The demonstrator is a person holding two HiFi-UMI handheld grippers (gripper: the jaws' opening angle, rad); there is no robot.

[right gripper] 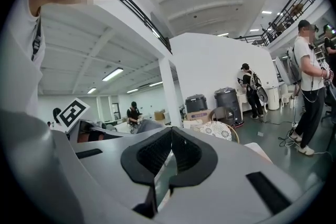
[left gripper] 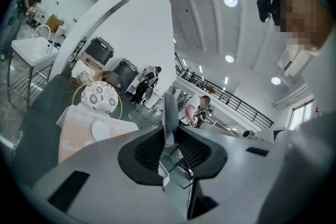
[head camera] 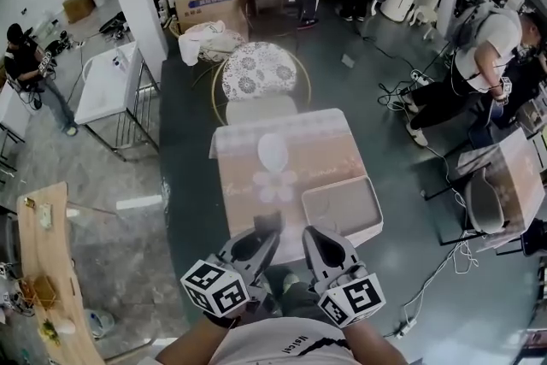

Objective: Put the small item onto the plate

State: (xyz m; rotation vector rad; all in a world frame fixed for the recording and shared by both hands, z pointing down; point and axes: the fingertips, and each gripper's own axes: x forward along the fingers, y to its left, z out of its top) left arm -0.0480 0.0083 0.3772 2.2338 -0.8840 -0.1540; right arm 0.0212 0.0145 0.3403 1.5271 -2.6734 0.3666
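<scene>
I am holding both tools low at the near edge of the cloth-covered surface (head camera: 325,151), with the job's one deciding relation laid out in the head view. The left gripper (left gripper: 169,134) is clenching its fingers on the small item (left gripper: 169,110), a thin, flat grey piece that is standing on edge and rising past the fingertips, with its long axis running along the line the tool is pointing. The white oval plate (head camera: 273,151) is lying bare in the middle of the surface, straight up the frame from those fingers and apart from them, with a pale flower shape (head camera: 275,184) sitting between the two; I cannot tell whether that shape is printed on the cloth or resting on it. In the left gripper view the plate is showing at the lower left of the frame, off to the left of the item's edge. The right gripper (right gripper: 170,134) is keeping its fingers pressed together on nothing, and it is sitting farther from the plate, nearer the empty tray (head camera: 342,209) at the lower right of the surface. As I am judging it, the left hand is the nearer and is carrying the load, so the coming move is calling for a forward reach over the flower shape to the plate.
</scene>
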